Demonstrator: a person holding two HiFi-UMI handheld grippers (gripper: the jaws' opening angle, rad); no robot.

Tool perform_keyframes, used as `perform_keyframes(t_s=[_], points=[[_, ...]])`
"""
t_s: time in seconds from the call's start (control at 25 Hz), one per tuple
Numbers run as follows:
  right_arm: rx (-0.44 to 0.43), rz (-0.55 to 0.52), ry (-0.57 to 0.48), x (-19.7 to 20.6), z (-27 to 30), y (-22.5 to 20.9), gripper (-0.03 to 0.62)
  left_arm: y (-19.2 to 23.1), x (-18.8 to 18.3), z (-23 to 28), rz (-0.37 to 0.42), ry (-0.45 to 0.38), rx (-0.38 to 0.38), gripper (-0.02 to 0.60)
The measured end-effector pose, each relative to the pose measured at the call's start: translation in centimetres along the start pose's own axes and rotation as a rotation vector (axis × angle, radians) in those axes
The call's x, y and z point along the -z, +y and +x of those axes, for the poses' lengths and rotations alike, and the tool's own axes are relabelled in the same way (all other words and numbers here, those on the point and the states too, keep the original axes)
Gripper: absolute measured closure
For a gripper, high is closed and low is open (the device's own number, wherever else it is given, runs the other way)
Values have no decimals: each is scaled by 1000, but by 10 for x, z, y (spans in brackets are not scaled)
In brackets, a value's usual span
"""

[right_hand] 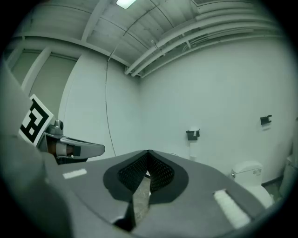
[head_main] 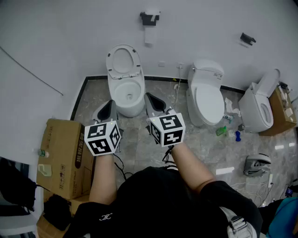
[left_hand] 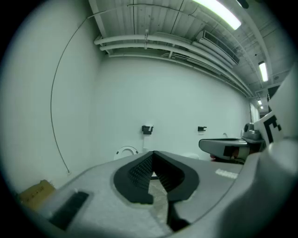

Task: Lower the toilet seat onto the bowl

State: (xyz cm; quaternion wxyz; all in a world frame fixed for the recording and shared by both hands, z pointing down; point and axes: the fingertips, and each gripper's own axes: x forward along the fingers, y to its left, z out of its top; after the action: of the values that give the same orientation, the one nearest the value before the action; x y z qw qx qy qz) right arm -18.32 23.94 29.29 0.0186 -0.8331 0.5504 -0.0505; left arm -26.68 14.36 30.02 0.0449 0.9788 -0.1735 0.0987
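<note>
Currently: left gripper [left_hand: 152, 155], right gripper [right_hand: 148, 153] pressed together, empty; upright white oval toilet seat [head_main: 110, 62] ahead may slam if nudged carelessly.

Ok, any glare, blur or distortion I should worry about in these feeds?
Head view: sharp, evenly lit, raised toilet seat clear. Left gripper view: strong fisheye, black corners, ceiling light blown out. Right gripper view: same fisheye and dark corners.

i see the white toilet seat [head_main: 110, 62] at eleven o'clock, raised and leaning back toward the wall, the white bowl [head_main: 128, 108] open just below it.
</note>
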Motion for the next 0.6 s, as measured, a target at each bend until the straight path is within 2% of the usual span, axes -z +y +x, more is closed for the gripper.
perform_keyframes(t_s=[0.36, 0.6], points=[[-28, -3, 8, 6, 7, -25, 586, -17, 1, 25, 7, 16, -16, 574], [-83, 63, -18, 5, 9, -35, 586, -22, 2, 36, 21, 30, -51, 574]])
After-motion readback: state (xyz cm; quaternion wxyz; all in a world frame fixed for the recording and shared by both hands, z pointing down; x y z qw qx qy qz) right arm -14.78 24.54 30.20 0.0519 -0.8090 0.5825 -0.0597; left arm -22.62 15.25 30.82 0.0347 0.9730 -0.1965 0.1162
